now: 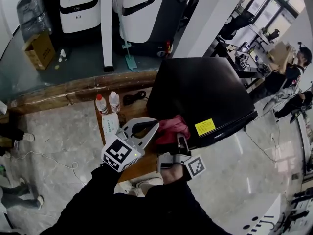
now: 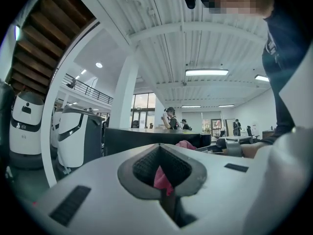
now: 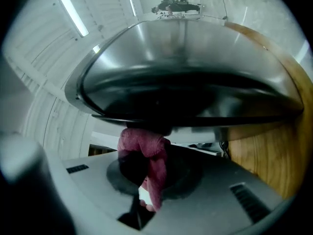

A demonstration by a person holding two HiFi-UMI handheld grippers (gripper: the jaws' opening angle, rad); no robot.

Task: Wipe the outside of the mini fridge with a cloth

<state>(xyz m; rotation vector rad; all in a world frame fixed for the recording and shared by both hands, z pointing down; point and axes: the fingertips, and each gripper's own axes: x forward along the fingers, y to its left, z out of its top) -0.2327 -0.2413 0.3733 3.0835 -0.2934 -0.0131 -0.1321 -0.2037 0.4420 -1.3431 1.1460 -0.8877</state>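
Note:
The black mini fridge [image 1: 205, 97] stands on a wooden table [image 1: 142, 164]. A red cloth [image 1: 171, 129] is bunched against its near lower corner. My right gripper [image 1: 180, 142] is shut on that cloth [image 3: 146, 146] and presses it under the fridge's glossy edge [image 3: 186, 72]. My left gripper [image 1: 155, 125] sits just left of the cloth with its jaws shut. In the left gripper view its tips [image 2: 159, 147] meet. A scrap of pink shows through the hollow between them, and the cloth's lump [image 2: 186, 144] lies beyond, by the fridge [image 2: 146, 141].
Two small bottles [image 1: 101, 103] [image 1: 114, 101] and a paper card [image 1: 110, 125] stand on the table left of the fridge, with a dark cable [image 1: 134, 98] behind them. The fridge bears a yellow label [image 1: 205, 127]. White machines [image 1: 78, 4] and a cardboard box [image 1: 39, 50] stand beyond.

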